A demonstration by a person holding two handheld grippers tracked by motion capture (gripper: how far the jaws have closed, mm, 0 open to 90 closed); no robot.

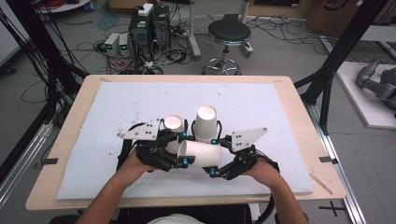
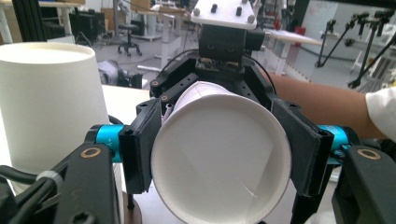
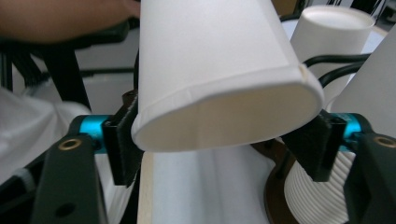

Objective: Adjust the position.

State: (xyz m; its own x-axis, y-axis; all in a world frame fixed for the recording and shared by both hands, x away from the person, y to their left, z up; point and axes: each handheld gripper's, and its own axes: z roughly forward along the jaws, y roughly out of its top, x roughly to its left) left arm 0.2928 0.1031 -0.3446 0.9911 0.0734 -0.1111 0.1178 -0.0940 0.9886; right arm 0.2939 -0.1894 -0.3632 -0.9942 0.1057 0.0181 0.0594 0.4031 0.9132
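Frame centre: left tool [image 1: 183,150] and right tool [image 1: 215,156] both clamp one sideways paper cup [image 1: 200,154], rim squashed oval; upturned cup [image 1: 206,123] just behind.

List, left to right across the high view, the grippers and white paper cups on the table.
Left gripper → small upside-down white paper cup → tall upside-down white paper cup → right gripper.

Left tongs [image 1: 183,150]: I see black jaws, blue pins, brass screws.
Right tongs [image 1: 215,156]: the same, black cable trailing.
Plates: grey, three-cornered, dark screws.
Sleeve [image 2: 382,112]: white.
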